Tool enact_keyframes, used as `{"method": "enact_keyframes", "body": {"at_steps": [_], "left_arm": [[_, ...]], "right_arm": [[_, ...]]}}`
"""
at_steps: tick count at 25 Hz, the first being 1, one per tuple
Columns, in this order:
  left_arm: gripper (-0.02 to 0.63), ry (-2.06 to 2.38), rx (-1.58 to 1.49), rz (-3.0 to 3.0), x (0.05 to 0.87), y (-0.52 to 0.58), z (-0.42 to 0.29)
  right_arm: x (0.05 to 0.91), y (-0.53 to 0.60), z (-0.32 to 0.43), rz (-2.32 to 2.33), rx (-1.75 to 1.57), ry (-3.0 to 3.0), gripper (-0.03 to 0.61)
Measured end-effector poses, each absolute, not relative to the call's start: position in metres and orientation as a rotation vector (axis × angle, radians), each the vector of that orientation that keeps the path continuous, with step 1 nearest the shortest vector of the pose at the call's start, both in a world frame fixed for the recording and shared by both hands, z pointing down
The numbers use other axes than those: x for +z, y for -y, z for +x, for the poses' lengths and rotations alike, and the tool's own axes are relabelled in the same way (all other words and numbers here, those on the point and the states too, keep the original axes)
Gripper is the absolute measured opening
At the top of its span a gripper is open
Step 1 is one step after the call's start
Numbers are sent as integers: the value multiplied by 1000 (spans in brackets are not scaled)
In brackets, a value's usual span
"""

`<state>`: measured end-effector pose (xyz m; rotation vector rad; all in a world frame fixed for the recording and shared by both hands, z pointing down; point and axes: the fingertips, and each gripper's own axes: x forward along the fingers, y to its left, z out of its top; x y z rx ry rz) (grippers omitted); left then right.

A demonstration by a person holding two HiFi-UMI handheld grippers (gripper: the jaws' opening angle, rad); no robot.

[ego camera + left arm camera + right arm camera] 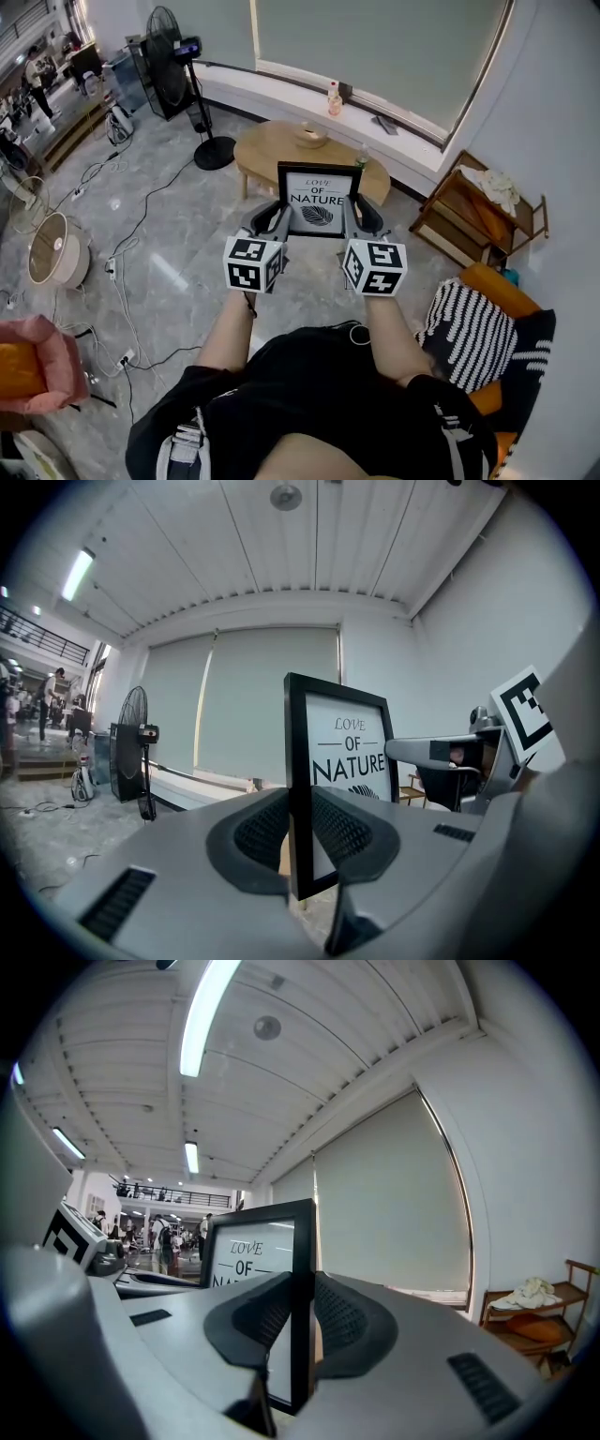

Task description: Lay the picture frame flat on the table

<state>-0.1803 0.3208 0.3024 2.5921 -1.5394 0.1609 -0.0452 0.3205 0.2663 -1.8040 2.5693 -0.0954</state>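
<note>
While I am holding the frame [319, 200] upright in the air, my left gripper [280, 220] is clamping its left edge and my right gripper [350, 217] is clamping its right edge, each pair of jaws pressed closed on the black moulding. The printed face is facing me, and the frame's plane is standing vertical between my two hands. The table [264, 148] is lying ahead of the frame and below it, and the frame does not seem to be touching it. I am judging that the coming move turns on that gap: both grippers, equally near, carrying the frame forward and down, tipping it about the line between them.
</note>
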Motion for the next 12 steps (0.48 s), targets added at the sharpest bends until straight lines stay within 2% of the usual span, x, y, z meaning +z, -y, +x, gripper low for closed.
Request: {"method": "enact_keyframes", "body": {"at_steps": [6,12], "left_arm": [[87,1532,149,2584,313,-313,-201],[87,1525,191,2589,323,-284,-191]], "right_arm": [[275,-311,-67,-1794,-101,-2593,91],[287,-281,-56,-1793,-134,-2584,91]]}}
